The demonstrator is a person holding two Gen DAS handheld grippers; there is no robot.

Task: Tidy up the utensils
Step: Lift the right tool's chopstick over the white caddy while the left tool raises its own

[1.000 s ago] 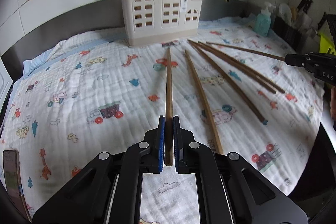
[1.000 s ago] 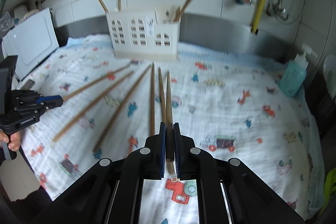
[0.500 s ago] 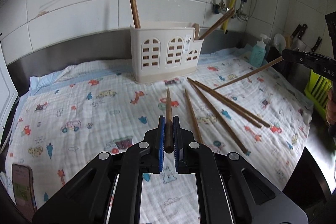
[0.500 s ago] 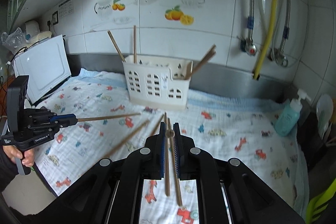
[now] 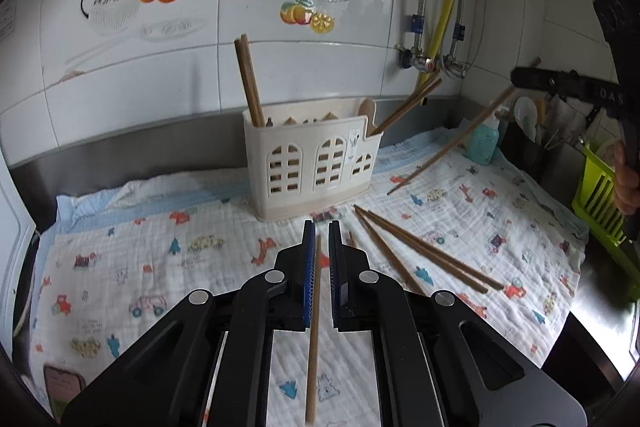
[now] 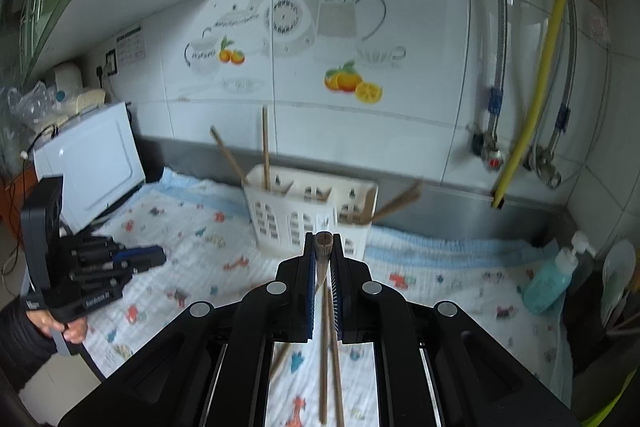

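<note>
Centrally, a cream utensil holder [image 5: 312,167] stands on a cartoon-print cloth [image 5: 160,267] against a white tiled wall [image 5: 120,75] with fruit decals. Left gripper [image 5: 319,235] is clamped on one chopstick [image 5: 313,323]; right gripper [image 6: 323,247] pinches another chopstick [image 6: 323,247]. Loose chopsticks [image 5: 424,251] lie right of the holder; a teal soap bottle [image 6: 550,279] stands farther right.

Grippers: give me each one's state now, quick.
Left gripper: shut on a chopstick.
Right gripper: shut on another chopstick.
</note>
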